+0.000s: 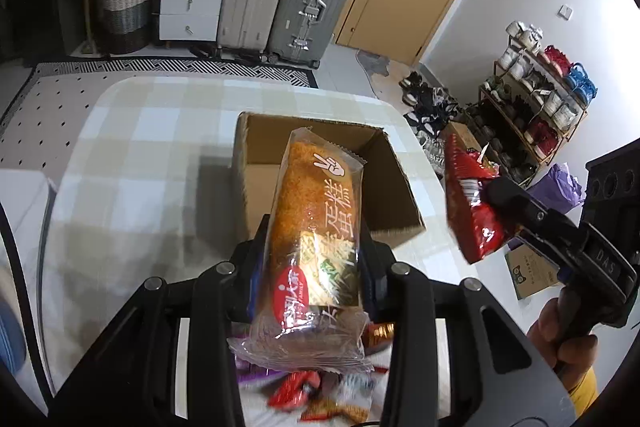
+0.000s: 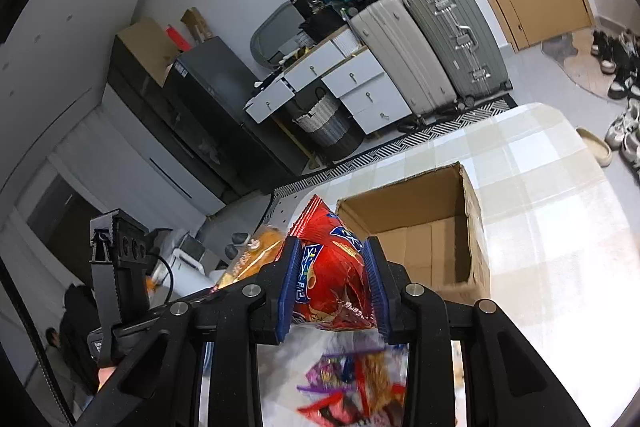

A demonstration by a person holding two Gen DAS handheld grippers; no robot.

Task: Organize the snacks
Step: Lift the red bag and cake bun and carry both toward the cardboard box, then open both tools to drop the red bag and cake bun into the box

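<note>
Two gripped snacks: cake pack (image 1: 316, 223), red bag (image 2: 334, 283); one cardboard box (image 1: 384, 163).

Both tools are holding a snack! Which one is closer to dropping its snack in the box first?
Probably the left. Its tool grips the cake packet, whose far end already hangs over the open cardboard box. The right tool holds the red snack bag off to the box's side.

Glossy clear plastic is wrapping the cake (image 1: 316, 227); shiny red foil bag (image 2: 332, 279); matt brown cardboard box (image 2: 472, 223); matt black plastic grippers
</note>
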